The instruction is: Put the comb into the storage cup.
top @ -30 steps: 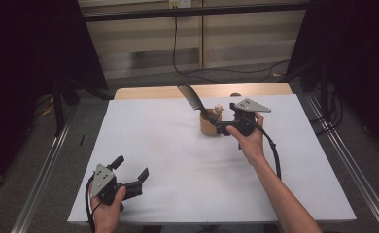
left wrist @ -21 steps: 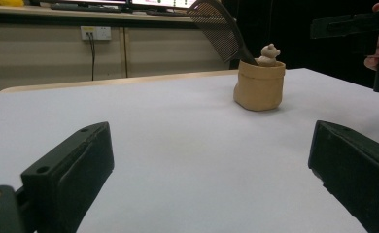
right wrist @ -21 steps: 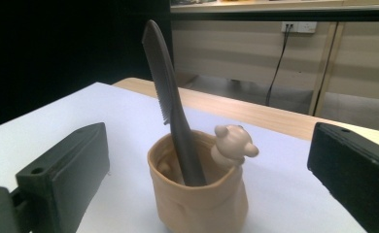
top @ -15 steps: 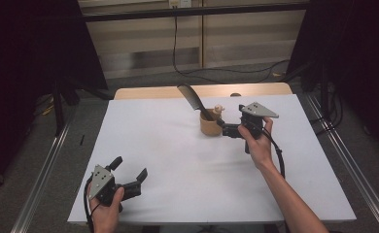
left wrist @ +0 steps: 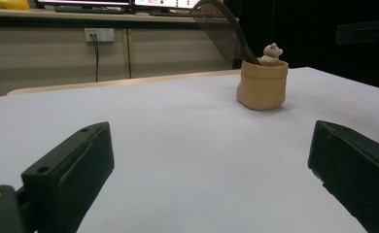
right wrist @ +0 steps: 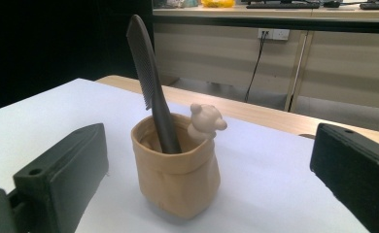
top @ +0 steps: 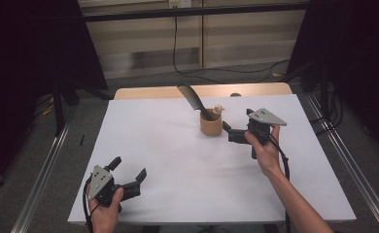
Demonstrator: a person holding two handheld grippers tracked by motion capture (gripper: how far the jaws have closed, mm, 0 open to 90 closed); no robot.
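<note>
High view: the tan cup (top: 211, 124) stands upright in the upper middle of the frame, on the white table (top: 178, 160) and well inside its far edge, with a dark comb (top: 191, 98) leaning out of it toward the upper left and a small bear figure (top: 218, 109) on its rim. The right gripper (top: 229, 133) sits just right of the cup, jaws spread, not touching it. The left gripper (top: 129, 171) rests at lower left near the front edge, jaws spread on nothing, with bare tabletop between it and the cup.
</note>
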